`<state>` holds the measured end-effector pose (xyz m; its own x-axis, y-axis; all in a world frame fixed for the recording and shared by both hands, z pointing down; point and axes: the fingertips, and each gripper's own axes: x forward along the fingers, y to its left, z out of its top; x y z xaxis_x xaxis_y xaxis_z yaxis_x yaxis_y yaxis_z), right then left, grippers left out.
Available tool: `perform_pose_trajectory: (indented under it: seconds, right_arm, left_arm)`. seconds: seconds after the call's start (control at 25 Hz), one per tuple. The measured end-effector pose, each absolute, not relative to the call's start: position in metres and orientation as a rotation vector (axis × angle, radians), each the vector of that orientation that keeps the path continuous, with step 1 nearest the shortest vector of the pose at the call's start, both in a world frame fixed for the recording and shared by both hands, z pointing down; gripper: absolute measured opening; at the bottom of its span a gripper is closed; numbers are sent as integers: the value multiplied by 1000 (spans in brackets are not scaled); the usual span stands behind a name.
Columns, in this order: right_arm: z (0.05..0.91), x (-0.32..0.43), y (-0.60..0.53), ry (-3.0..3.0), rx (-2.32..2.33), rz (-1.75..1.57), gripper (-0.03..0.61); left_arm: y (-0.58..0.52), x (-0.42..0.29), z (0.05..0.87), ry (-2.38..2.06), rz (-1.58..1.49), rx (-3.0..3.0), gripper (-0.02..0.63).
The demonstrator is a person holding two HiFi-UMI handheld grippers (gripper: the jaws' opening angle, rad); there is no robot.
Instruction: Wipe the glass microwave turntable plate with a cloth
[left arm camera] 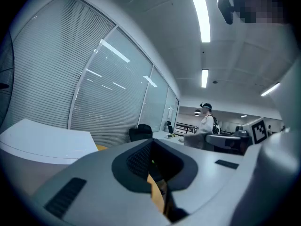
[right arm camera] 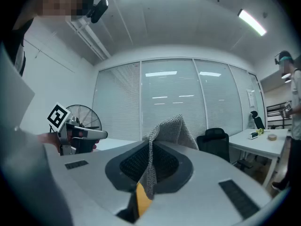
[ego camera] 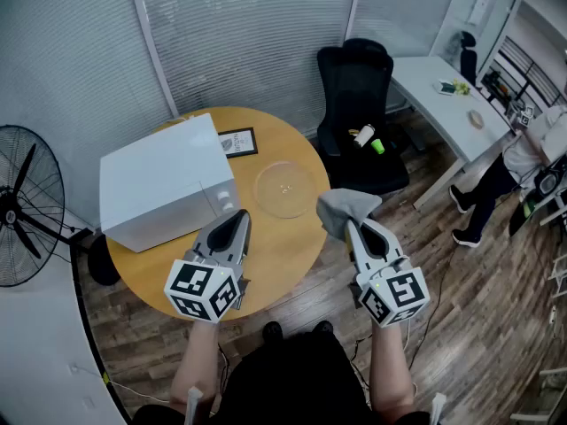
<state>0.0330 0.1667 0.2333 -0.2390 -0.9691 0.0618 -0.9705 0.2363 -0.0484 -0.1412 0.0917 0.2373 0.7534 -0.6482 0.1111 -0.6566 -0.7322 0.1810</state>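
Note:
The clear glass turntable plate (ego camera: 285,189) lies flat on the round wooden table (ego camera: 292,255), to the right of the white microwave (ego camera: 164,184). My right gripper (ego camera: 352,226) hovers over the table's right edge, shut on a grey cloth (ego camera: 345,208) that sticks up past its tips; in the right gripper view the cloth (right arm camera: 164,135) is pinched between the jaws. My left gripper (ego camera: 239,220) is held level near the microwave's front corner, jaws shut with nothing between them. Both grippers are short of the plate.
A black office chair (ego camera: 359,113) stands behind the table with a bottle on its seat. A floor fan (ego camera: 27,206) is at the left. A small framed card (ego camera: 237,142) sits by the microwave. A person (ego camera: 514,166) stands near a white desk (ego camera: 443,104).

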Motion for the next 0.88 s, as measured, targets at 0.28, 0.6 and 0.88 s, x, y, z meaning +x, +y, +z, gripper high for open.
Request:
perform_pose_trajectory:
  seconds: [0.28,0.6,0.88]
  right_arm:
    - [235,30,169,-2445,1926,114,18]
    - [234,31,171,-2473,2008,142,21]
    - [248,17,177,-2470,1990,187,21]
  left_arm:
    - [92,-142,239,-1022,81,2742,-5]
    - [97,-148,243,-1022,101,2752,-5]
    - [108,-155,265,-1001,136,2719,-5]
